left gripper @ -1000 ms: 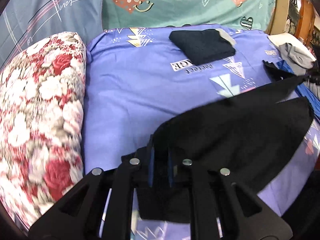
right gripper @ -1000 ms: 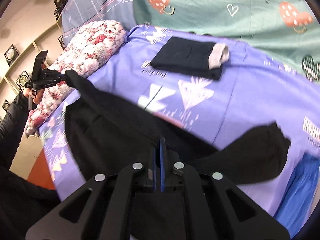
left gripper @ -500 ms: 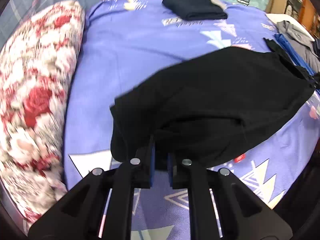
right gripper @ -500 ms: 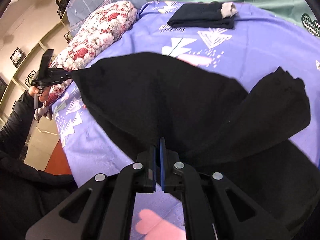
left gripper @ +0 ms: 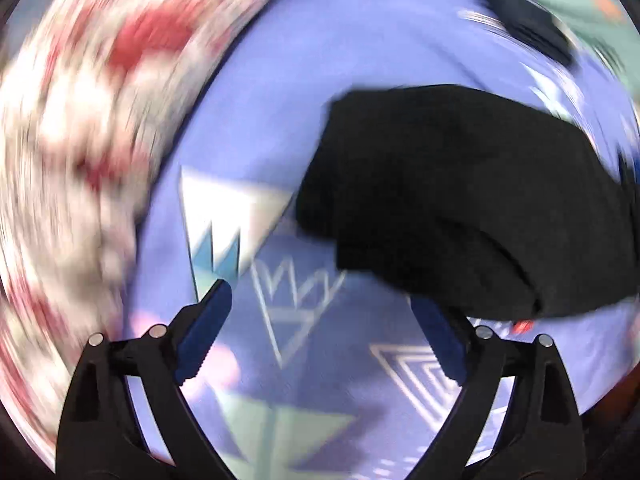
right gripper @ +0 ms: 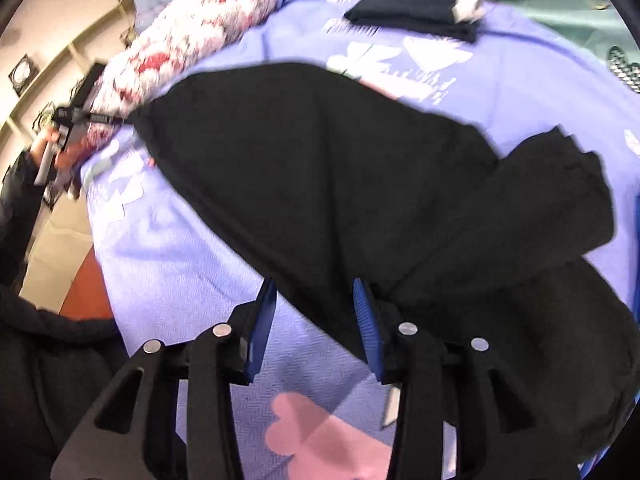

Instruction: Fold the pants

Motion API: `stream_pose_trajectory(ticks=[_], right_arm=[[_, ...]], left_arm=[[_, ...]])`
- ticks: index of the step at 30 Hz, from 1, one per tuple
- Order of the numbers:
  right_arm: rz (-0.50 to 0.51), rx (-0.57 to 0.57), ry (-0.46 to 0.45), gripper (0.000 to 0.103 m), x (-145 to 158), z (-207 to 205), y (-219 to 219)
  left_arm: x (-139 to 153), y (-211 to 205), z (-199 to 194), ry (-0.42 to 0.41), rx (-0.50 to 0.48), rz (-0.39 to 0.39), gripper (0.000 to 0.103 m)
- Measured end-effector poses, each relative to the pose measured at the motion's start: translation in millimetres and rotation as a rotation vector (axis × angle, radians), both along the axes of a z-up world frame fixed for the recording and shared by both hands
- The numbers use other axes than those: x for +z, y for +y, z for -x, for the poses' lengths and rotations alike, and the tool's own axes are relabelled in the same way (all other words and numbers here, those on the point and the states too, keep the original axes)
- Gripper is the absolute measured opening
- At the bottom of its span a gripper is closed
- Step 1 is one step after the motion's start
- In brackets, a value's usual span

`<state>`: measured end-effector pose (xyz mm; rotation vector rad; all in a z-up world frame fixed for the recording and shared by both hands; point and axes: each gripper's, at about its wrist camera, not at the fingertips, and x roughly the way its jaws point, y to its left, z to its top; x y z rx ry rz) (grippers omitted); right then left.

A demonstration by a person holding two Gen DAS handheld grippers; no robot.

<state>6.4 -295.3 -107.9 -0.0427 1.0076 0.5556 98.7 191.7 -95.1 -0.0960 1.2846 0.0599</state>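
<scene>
The black pants (right gripper: 340, 184) lie spread on the purple patterned bedsheet (right gripper: 168, 280), with one part folded over at the right (right gripper: 556, 200). In the blurred left wrist view they (left gripper: 460, 200) lie ahead and to the right. My left gripper (left gripper: 324, 304) is open and empty above the sheet, left of the pants' near edge. It also shows at the far left in the right wrist view (right gripper: 80, 118), at the pants' corner. My right gripper (right gripper: 314, 300) is open, its fingers on either side of the pants' near edge.
A floral red and white pillow (left gripper: 80, 120) lies along the left of the bed, also in the right wrist view (right gripper: 192, 40). A folded dark garment (right gripper: 416, 16) lies at the far end. A teal heart-print cloth (right gripper: 560, 4) is behind it. Blue fabric (right gripper: 637, 216) shows at the right edge.
Both grippers have opened and let go of the pants, which now lie on the sheet. The left wrist view has swung quickly and is blurred.
</scene>
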Motion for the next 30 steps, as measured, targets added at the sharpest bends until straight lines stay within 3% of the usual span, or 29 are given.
stream_pose_trajectory(ticks=[1, 5, 10, 13, 18, 26, 30], right_arm=[[-0.010, -0.044, -0.034, 0.045, 5, 2, -7], [-0.104, -0.158, -0.081, 0.055, 20, 4, -33], [-0.162, -0.243, -0.126, 0.062, 28, 8, -54], [-0.189, -0.274, -0.122, 0.062, 25, 4, -62], [-0.209, -0.298, -0.117, 0.062, 23, 4, -71], [-0.236, -0.305, -0.149, 0.062, 27, 0, -76], [-0.229, -0.299, -0.160, 0.062, 26, -1, -70]], left_arm=[[-3, 2, 3, 0.025, 0.041, 0.055, 0.092], [1, -8, 12, 0.030, 0.096, 0.138, 0.092], [23, -17, 21, -0.030, 0.164, 0.219, 0.092], [21, -19, 15, -0.016, 0.199, 0.203, 0.092], [19, -13, 15, -0.022, 0.288, 0.295, 0.092], [18, -12, 10, -0.032, 0.358, 0.326, 0.092], [15, -19, -3, -0.029, 0.358, 0.322, 0.082]])
